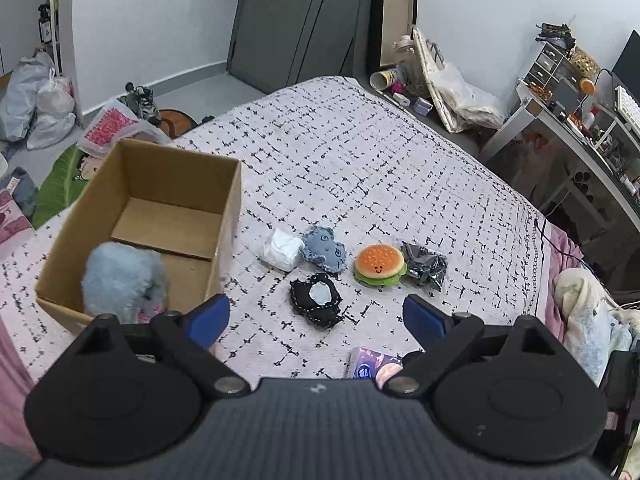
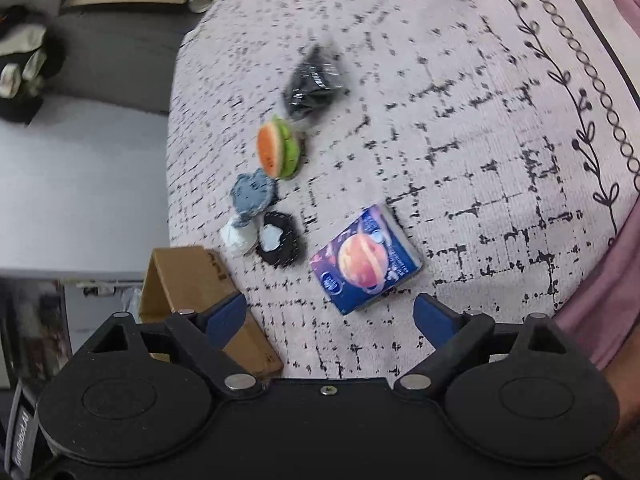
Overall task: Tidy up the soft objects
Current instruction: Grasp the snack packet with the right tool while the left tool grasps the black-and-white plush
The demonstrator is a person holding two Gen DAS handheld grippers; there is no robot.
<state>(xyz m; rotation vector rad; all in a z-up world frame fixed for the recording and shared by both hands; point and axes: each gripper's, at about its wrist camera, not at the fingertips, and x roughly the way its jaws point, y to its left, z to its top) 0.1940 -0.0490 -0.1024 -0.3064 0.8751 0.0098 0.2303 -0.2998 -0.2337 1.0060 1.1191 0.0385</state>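
Grippers both tilt down over the bed (image 1: 360, 152), jaws spread with nothing between them. Your left gripper (image 1: 316, 314) hangs just short of the black patch plush (image 1: 316, 298); the burger plush (image 1: 380, 266) lies ahead to its right, the cardboard box (image 1: 160, 216) to its left. Your right gripper (image 2: 330, 318) sits just behind the tissue pack (image 2: 366, 260).
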